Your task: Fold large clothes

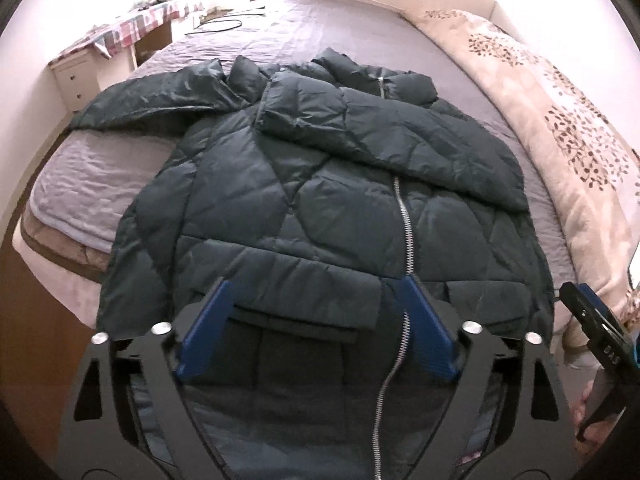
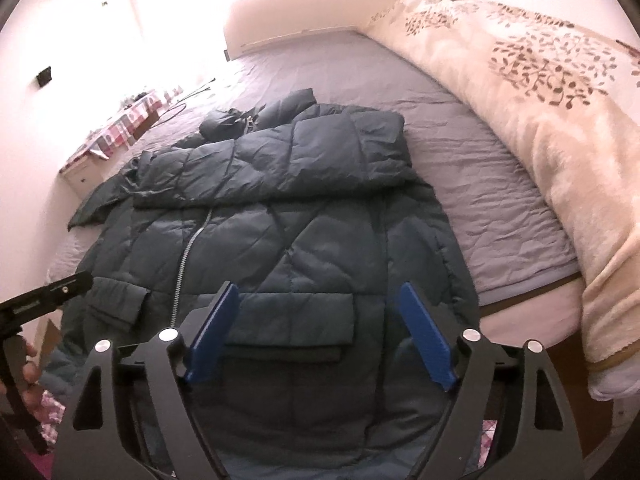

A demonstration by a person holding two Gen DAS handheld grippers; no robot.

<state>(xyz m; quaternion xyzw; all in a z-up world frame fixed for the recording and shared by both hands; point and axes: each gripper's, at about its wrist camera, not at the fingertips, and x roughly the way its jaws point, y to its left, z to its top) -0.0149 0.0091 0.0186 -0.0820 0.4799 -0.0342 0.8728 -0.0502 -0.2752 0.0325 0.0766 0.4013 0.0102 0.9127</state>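
A dark green quilted puffer jacket (image 1: pixel 320 208) lies front up on the bed, its silver zipper (image 1: pixel 406 232) closed. One sleeve is folded across the chest; the other sleeve (image 1: pixel 160 92) stretches out to the left. The jacket's hem hangs over the bed's near edge. My left gripper (image 1: pixel 316 284) is open, hovering over the hem near a pocket flap, empty. My right gripper (image 2: pixel 318 286) is open above the jacket (image 2: pixel 304 208) over the other pocket flap (image 2: pixel 292 320), empty. Each gripper shows at the edge of the other's view.
The bed has a lilac sheet (image 1: pixel 304 36) (image 2: pixel 460 168). A cream blanket with a leaf print (image 2: pixel 552 128) lies along the right side. A nightstand with a checked cloth (image 1: pixel 120 36) stands far left. A cable (image 1: pixel 224 24) lies on the far sheet.
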